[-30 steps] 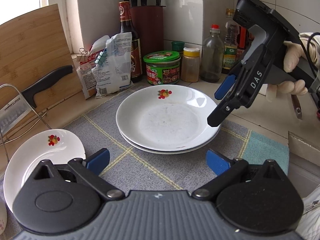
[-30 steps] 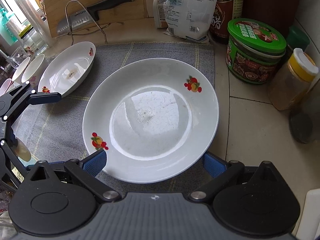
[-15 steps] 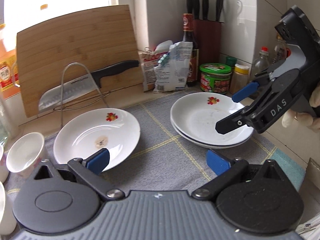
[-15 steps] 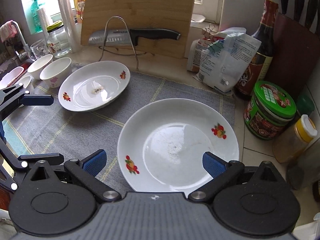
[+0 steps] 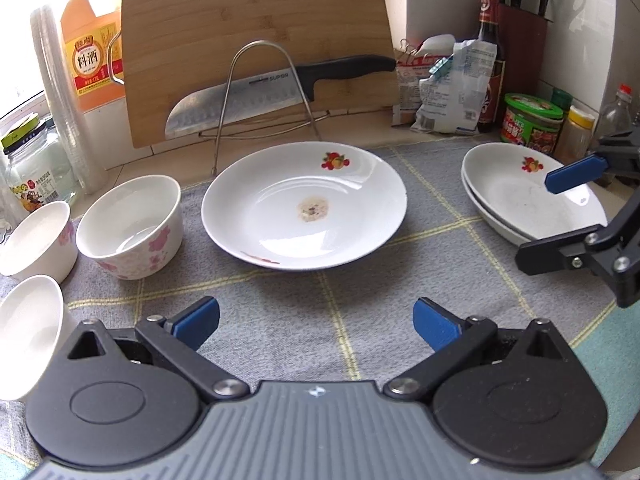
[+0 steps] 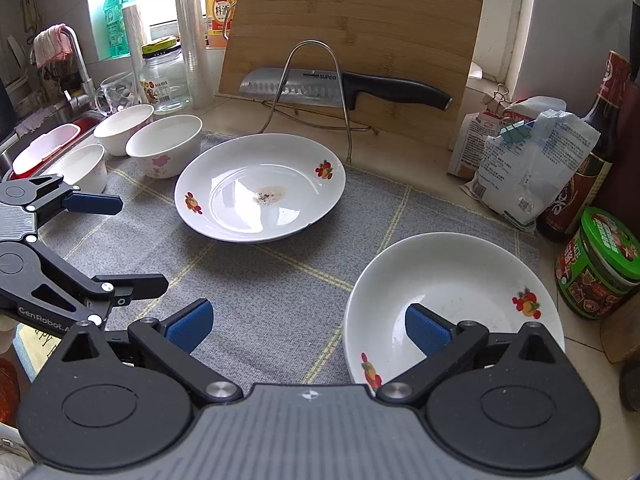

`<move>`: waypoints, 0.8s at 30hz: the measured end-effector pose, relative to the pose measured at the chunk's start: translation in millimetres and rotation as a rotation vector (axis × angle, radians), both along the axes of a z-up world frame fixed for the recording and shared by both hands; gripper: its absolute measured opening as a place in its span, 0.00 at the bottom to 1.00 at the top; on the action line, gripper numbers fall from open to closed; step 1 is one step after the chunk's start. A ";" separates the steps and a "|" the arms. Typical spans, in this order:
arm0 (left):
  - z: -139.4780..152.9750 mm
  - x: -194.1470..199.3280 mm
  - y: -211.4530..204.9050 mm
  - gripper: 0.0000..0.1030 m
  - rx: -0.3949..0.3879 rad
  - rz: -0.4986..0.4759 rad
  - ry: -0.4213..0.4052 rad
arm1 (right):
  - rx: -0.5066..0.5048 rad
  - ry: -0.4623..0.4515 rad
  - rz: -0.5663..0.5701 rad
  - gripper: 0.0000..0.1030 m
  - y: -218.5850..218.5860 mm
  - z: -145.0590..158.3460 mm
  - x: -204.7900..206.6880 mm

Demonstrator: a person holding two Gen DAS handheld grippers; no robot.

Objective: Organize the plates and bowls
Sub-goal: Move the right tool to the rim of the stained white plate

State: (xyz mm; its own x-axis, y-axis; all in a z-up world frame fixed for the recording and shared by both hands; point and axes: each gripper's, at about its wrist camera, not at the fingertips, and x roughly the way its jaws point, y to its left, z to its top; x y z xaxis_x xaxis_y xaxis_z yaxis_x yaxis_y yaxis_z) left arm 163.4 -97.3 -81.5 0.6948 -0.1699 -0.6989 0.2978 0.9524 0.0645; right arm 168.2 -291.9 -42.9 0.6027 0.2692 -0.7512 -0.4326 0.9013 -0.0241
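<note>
Single plate (image 5: 304, 204) sits mid-mat on the grey cloth (image 5: 360, 312), with a dried smear at its centre; the two-plate stack (image 5: 528, 200) is at the mat's right end. Looks like the plate-gathering step: the loose one goes onto the stack next. Left gripper (image 5: 316, 318) is spread wide and empty, facing the plate's near rim; right gripper (image 6: 308, 326) is equally wide and empty, near the stack. Next move needs a thin rim pinch, low approach. Three bowls (image 5: 130, 226) crowd the plate's left; knife rack (image 5: 264, 92) stands just behind.
</note>
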 end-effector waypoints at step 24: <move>-37.6 43.0 21.1 0.99 -0.032 -0.070 0.061 | -0.068 0.036 -0.026 1.00 44.3 -5.2 39.2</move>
